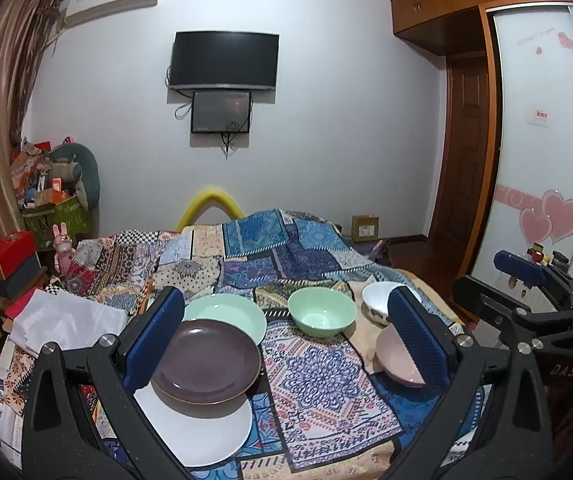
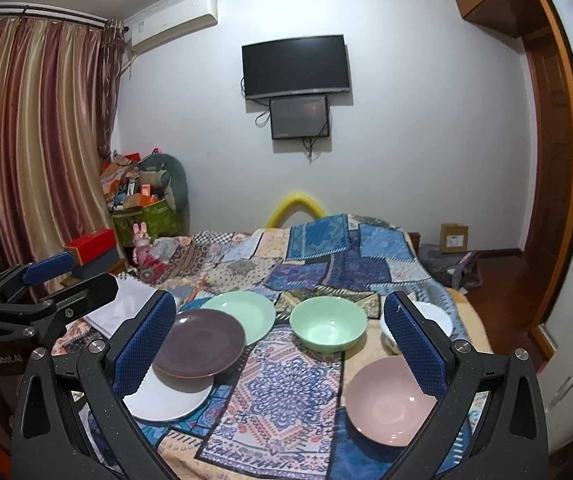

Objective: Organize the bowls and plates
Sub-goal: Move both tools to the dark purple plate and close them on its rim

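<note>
On the patchwork bedspread (image 1: pixel 318 364) a dark purple plate (image 1: pixel 206 360) (image 2: pixel 198 342) overlaps a white plate (image 1: pixel 198 428) (image 2: pixel 166 398) and a pale green plate (image 1: pixel 226 314) (image 2: pixel 242 314). To their right stand a green bowl (image 1: pixel 322 312) (image 2: pixel 328 322), a white patterned bowl (image 1: pixel 378 300) (image 2: pixel 434 316) and a pink bowl (image 1: pixel 398 360) (image 2: pixel 388 400). My left gripper (image 1: pixel 286 340) hovers open above the dishes, holding nothing. My right gripper (image 2: pixel 282 344) is open too, above the same spot. Each gripper shows at the edge of the other's view.
Papers and a white sheet (image 1: pixel 66 320) lie at the bed's left edge beside red and grey boxes (image 1: pixel 10 260). A cluttered green bin (image 2: pixel 146 216) stands in the corner. A wardrobe with sliding doors (image 1: pixel 546 140) and a wooden door (image 1: pixel 466 160) are on the right.
</note>
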A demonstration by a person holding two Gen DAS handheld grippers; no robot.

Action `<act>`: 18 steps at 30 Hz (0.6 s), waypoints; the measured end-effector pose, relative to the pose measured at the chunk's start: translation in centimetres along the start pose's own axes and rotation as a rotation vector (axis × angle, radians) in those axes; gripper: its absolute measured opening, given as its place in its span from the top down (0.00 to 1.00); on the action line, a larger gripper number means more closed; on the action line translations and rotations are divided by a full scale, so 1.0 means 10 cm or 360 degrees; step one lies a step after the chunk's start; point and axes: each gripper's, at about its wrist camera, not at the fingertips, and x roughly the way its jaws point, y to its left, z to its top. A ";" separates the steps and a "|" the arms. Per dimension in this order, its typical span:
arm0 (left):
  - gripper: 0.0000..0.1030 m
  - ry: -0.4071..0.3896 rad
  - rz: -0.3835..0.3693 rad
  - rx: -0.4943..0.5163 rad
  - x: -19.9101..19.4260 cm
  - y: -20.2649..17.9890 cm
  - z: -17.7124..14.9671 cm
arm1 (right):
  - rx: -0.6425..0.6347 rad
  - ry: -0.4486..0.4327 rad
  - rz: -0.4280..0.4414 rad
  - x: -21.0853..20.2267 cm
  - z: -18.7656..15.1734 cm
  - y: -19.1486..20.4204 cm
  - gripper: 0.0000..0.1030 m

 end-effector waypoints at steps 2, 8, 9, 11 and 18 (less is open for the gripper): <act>0.00 0.0020 0.0010 -0.0014 0.04 0.09 -0.01 | -0.0001 0.0022 0.0007 0.06 -0.01 0.02 0.00; 0.14 0.0098 0.0083 -0.0054 0.18 0.38 -0.06 | -0.0006 0.0090 0.0033 0.26 -0.03 0.05 0.00; 0.15 0.0117 0.0090 -0.0064 0.21 0.43 -0.06 | -0.0004 0.0101 0.0037 0.28 -0.04 0.05 0.00; 0.19 0.0161 0.0099 -0.0081 0.28 0.54 -0.08 | -0.0005 0.0128 0.0043 0.35 -0.04 0.06 0.02; 0.21 0.0275 0.0154 -0.0070 0.48 0.91 -0.11 | 0.0011 0.0251 0.0100 0.66 -0.09 0.11 0.12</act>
